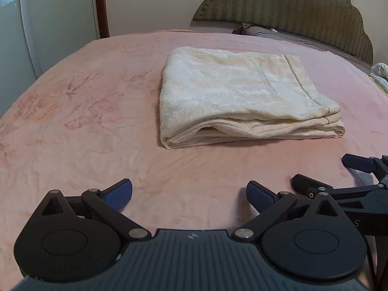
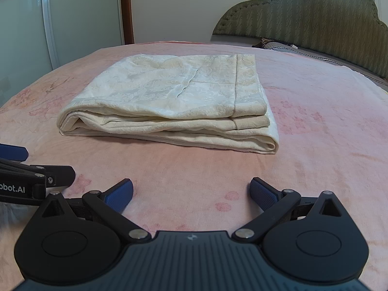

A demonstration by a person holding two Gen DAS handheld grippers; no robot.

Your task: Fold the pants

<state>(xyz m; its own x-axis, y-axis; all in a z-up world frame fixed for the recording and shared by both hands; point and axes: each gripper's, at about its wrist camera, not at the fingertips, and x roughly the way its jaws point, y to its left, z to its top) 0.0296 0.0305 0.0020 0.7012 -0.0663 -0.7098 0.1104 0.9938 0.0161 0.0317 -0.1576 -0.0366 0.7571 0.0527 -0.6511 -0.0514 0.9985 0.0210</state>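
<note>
Scene: A pair of cream pants (image 1: 242, 92) lay folded into a thick rectangle on a pink bed (image 1: 84, 121), the padded green headboard (image 1: 291, 2) at the far side.

Pants: The bundle sat in the middle of the bed, several layers stacked, fold edges facing near; in the right wrist view a hemmed band ran down its right part, and the lowest layer stuck out a little past the upper ones at the near right corner.

Left tongs: The left tongs (image 1: 189, 195) stood wide, blue pads apart and gripping nothing, hovering low over bare blanket near of the pants and well apart from them.

Right tongs: The right tongs (image 2: 191, 194) were likewise spread wide and empty, just beside the left tongs and pointed at the near edge of the bundle.

Step in hand: By the look of the stack, the folding appeared finished or nearly so, with both tools backed off from the cloth.

Next move: If anything remained, it would probably call for squaring up the protruding lower layer at the near right corner, pinching only that edge so the upper folds did not slide; otherwise, simply leaving the bundle alone.

Other items: A wardrobe door (image 2: 84, 7) with flower stickers stood at the far left.
</note>
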